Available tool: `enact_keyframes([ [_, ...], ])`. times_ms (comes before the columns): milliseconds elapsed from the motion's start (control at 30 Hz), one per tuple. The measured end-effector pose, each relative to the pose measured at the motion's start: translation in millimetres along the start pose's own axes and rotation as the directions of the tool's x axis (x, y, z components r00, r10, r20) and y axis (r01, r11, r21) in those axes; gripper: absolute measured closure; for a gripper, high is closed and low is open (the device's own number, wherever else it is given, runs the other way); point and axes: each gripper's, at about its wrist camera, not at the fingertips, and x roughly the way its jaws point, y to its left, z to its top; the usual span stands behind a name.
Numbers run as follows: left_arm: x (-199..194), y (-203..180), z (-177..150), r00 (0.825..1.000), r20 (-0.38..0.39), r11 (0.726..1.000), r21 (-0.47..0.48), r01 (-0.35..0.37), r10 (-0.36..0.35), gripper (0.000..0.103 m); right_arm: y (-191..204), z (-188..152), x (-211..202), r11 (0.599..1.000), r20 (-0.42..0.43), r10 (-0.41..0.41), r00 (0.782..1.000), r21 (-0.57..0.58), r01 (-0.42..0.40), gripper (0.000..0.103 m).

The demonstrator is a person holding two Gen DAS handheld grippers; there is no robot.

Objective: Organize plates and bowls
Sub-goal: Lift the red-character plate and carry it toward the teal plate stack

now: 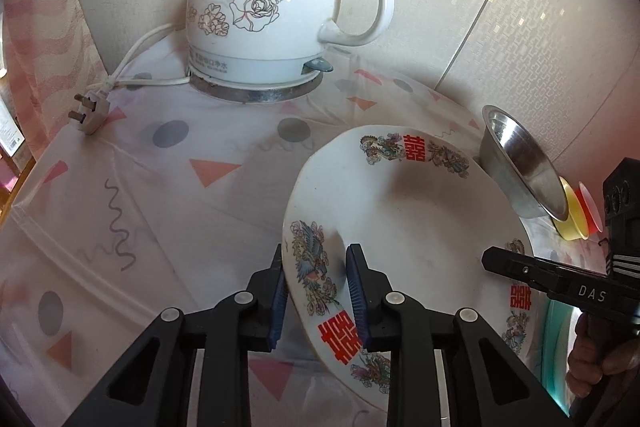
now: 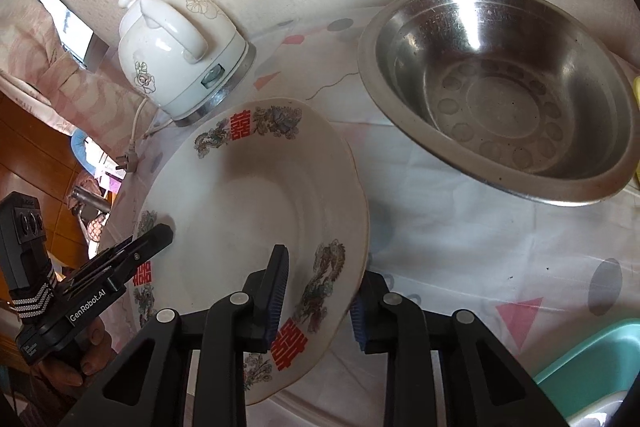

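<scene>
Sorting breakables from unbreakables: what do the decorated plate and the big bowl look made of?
The plate looks like glazed ceramic or porcelain: glossy white with printed red and multicolored motifs. The bowl looks like stainless steel: silvery and reflective, with stamped circles in its base.

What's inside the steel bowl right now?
The steel bowl looks empty: only its bare bottom with a stamped ring of circles. What lies under it is hidden.
</scene>
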Motion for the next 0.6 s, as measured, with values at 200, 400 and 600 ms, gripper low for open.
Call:
enact_keyframes([
  [200,-22.4,-3.7,-32.9,1.0,-0.006,1.0,0.0,0.012,-0.012,0.076,-0.4,-21.5,-6.4,0.999,-0.03,0.049,0.998,0.005,-0.049,0.073],
  [400,-41.2,-10.0,-56.0,1.0,0.005,1.0,-0.007,0.029,-0.029,0.076,0.4,-43.1,-19.4,0.998,-0.038,0.055,0.998,-0.014,-0.056,0.073],
  [600,-50.1,-20.5,-72.4,0.998,-0.008,0.998,0.003,0.056,-0.056,0.076,-7.3,-59.1,-34.3,0.998,-0.022,0.068,0.997,0.011,-0.068,0.073],
])
